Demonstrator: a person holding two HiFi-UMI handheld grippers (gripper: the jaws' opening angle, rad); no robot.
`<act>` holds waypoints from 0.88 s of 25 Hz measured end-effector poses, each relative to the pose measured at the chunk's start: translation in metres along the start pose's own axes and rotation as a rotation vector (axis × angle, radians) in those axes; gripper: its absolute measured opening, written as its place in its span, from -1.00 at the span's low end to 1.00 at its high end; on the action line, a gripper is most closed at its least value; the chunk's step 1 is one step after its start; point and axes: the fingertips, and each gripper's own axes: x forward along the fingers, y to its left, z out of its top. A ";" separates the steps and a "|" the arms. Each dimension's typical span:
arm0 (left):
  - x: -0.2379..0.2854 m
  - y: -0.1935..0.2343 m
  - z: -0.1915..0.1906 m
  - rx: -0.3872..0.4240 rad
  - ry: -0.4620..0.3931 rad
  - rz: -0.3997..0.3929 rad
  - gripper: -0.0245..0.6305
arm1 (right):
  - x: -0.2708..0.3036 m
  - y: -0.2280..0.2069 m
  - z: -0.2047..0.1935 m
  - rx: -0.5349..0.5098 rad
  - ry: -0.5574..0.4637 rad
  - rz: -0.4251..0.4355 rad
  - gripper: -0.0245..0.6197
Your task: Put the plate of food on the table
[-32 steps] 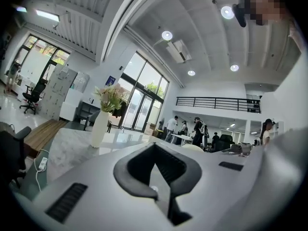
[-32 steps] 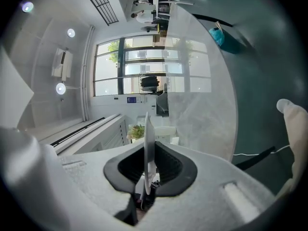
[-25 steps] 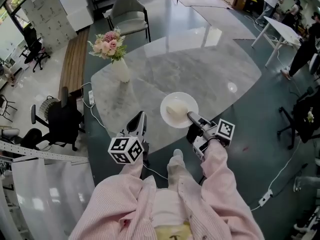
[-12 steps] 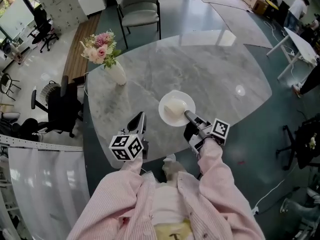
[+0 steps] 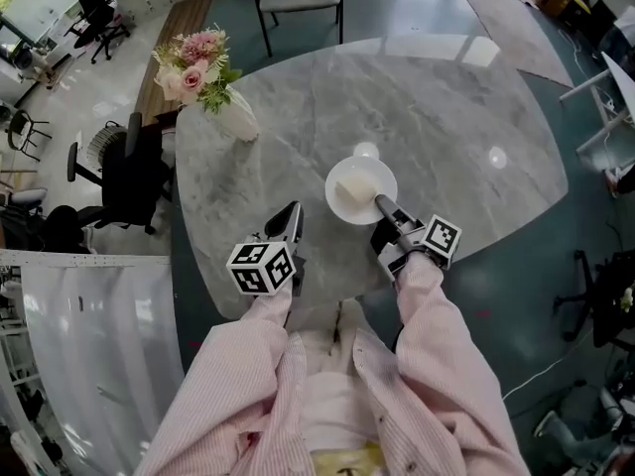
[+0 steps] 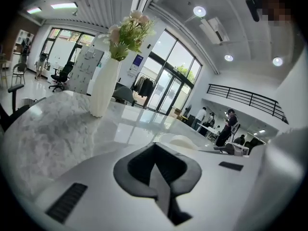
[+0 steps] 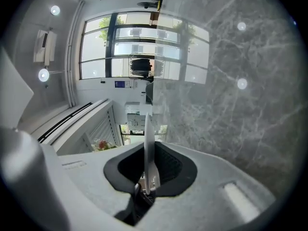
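Flower vase (image 5: 238, 124) stands at the worktop's (image 5: 446, 117) left. Left gripper (image 5: 292, 216): jaws clenched together, empty, over the near edge. Plate (image 5: 383, 173) of food (image 5: 351, 188) sits over mid-worktop, its rim grasped in the right gripper's (image 5: 381, 204) jaws.

A pink, finely striped long-sleeved shirt (image 5: 248, 365) is worn open over a white top (image 5: 322, 405), with a yellow patch (image 5: 342, 462) showing at six o'clock. The left gripper (image 5: 293, 214) and right gripper (image 5: 380, 203) are marked by pale bodies, dark grey recesses round the jaws, and cubes (image 5: 262, 267) of black-and-white square markers.
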 end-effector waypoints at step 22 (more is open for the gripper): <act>0.035 0.023 -0.035 -0.097 0.116 -0.005 -0.94 | 0.036 -0.037 -0.008 -0.085 0.055 -0.255 -0.83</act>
